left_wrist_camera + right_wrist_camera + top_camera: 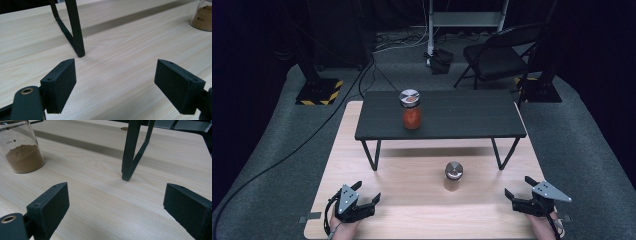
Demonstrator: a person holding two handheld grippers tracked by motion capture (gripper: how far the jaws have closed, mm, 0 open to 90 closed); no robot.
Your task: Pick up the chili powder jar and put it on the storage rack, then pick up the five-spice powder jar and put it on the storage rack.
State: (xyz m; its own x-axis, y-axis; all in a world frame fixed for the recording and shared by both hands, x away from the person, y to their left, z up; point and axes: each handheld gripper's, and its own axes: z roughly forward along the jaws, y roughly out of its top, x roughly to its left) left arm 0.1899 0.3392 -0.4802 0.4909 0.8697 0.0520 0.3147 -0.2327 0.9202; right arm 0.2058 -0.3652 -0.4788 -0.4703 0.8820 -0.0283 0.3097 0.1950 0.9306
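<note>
A glass jar of brown powder [453, 176] with a metal lid stands on the wooden table [412, 210], in front of the low black shelf [462, 117]. On that shelf stands a jar of red powder [411, 110]. My left gripper [367, 194] rests near the table's front left, open, nothing between its jaws. My right gripper [518, 186] rests at the front right, open and empty too. The brown jar [203, 15] sits at the upper right of the left gripper view [115, 82]. It stands at the upper left as brown jar [21, 147] in the right gripper view [116, 210].
The shelf's black legs [75, 30] [132, 150] stand on the table ahead of each gripper. Beyond the table are a folding chair [499, 55], stand bases with yellow-black tape [319, 92] and cables on the grey floor.
</note>
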